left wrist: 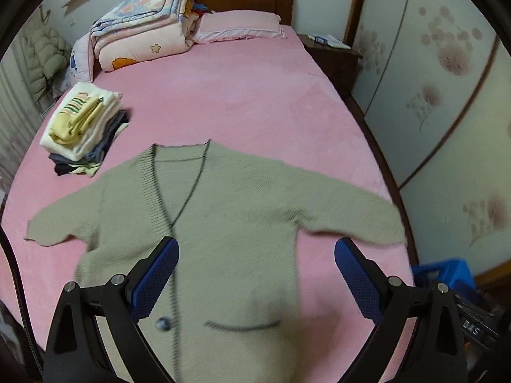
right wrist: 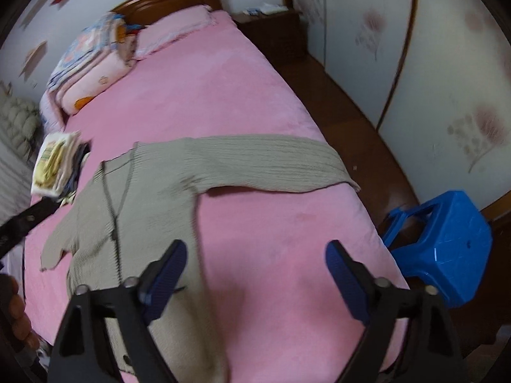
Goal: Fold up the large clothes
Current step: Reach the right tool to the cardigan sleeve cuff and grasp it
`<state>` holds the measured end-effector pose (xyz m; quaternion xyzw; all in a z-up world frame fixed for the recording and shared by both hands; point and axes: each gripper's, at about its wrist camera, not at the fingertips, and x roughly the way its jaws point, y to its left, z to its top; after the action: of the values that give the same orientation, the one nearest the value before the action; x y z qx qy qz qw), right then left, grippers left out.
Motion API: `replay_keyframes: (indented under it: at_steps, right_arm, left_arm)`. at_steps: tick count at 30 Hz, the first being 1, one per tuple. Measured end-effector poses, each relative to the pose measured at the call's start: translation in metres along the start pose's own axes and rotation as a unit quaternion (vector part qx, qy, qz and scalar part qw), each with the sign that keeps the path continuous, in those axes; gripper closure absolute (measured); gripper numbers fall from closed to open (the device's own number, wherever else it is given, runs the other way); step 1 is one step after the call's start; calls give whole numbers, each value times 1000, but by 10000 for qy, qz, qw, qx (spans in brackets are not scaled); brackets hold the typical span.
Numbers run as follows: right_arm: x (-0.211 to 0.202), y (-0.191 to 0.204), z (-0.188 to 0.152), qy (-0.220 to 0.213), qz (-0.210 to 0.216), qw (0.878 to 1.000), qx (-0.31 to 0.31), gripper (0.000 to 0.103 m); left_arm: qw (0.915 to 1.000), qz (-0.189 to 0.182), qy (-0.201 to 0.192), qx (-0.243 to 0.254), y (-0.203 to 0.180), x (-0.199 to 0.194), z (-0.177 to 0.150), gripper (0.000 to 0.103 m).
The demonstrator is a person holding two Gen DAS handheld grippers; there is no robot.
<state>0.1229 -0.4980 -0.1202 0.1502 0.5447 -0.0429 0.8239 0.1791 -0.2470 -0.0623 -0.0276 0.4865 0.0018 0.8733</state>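
A beige knit cardigan lies flat, front up, on the pink bed, sleeves spread to both sides. It has a dark-trimmed V neck, a button and a pocket. My left gripper is open and empty above the cardigan's lower body. In the right wrist view the cardigan lies left of centre, its right sleeve reaching the bed's right edge. My right gripper is open and empty over bare pink sheet beside the cardigan's hem. The left gripper's arm shows at the left edge.
A stack of folded clothes sits on the bed's left side. A rolled quilt and pink pillow lie at the headboard. A blue plastic stool stands right of the bed. A dark nightstand stands by a sliding wardrobe.
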Motion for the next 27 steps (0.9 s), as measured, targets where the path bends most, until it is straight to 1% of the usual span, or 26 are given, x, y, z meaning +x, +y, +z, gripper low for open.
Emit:
replay_keyframes:
  at_steps: [4,5,6,9,12,13,18,21,22,25,27]
  right_arm:
    - [48,-47,31,91,156,9988,449,23]
    - [62,-59,39,118,274,9978,601,25]
    - [70,-67,42,131,332,9969,695,26]
    - [110,-96,56,292,504,9912,1188,30]
    - [142,-115,63,450,569,9851,1557,33]
    - [153,-120,64,506,606,9826,1680,34]
    - [194,-140,69,723,761,9720,2102,34]
    - [214,-147,70,853,719,9674,2275,34]
    - [221,-149,70,923,724,9648,2352,36]
    - [241,-154,68,1120,729,9576,2551,51]
    - [246,-154,68,1085,731,9555,2645,54]
  left_arm:
    - [9999,129,-71,-11,-34,35,11,5]
    - [9999,123,-73,1,-41,43,13,5]
    - [9999,133,-61,18,-48,52,15,5]
    - [9999,124,-11,99,-66,76,20,5]
    - [9997,147,43,196,-80,97,22,5]
    - [9997,145,74,199,-82,102,23,5]
    - [9992,-95,378,-9,-83,121,24,5]
    - [9978,-260,608,-73,-78,125,23,5]
    - [9969,-339,701,-101,-75,125,23,5]
    - [9938,-533,939,-262,-64,125,22,5]
    - [9922,-613,1016,-372,-57,123,21,5]
